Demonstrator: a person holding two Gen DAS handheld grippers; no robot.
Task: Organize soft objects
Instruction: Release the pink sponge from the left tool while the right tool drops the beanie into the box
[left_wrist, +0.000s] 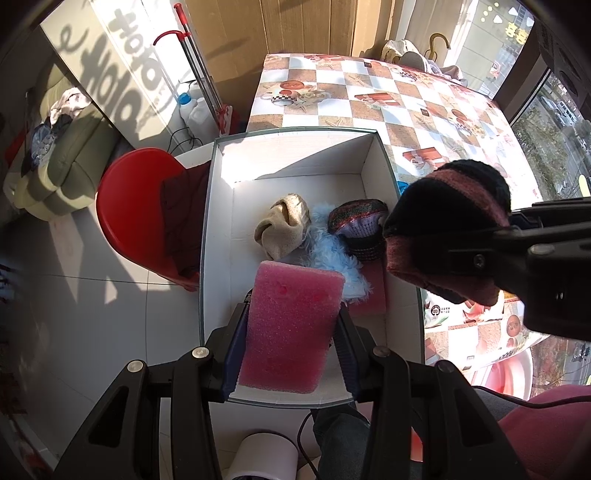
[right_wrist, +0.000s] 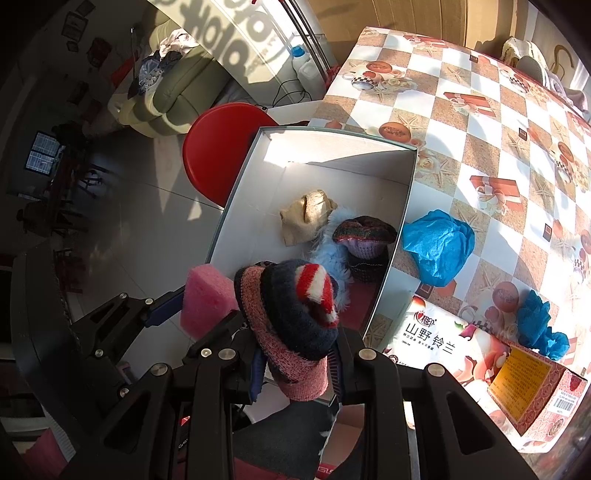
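White box (left_wrist: 218, 206) on worktop (left_wrist: 369, 92) holds 3 items: beige sock (left_wrist: 282, 229), blue fuzzy piece (left_wrist: 332, 254), dark knit hat (left_wrist: 360, 229). Left gripper (left_wrist: 291, 325) clamps 1 pink sponge (left_wrist: 291, 325) over box, pointing steeply down. Right gripper (right_wrist: 295, 365) grips 1 striped knit sock (right_wrist: 291, 317), also angled down. 2 blue cloths (right_wrist: 437, 245) on worktop right.

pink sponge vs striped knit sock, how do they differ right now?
The pink sponge is a flat, plain foam block; the striped knit sock is a bunched roll in pink, navy, red and white. The sponge sits in the left tongs, the sock in the right tongs. Both are clamped and held over the white box.
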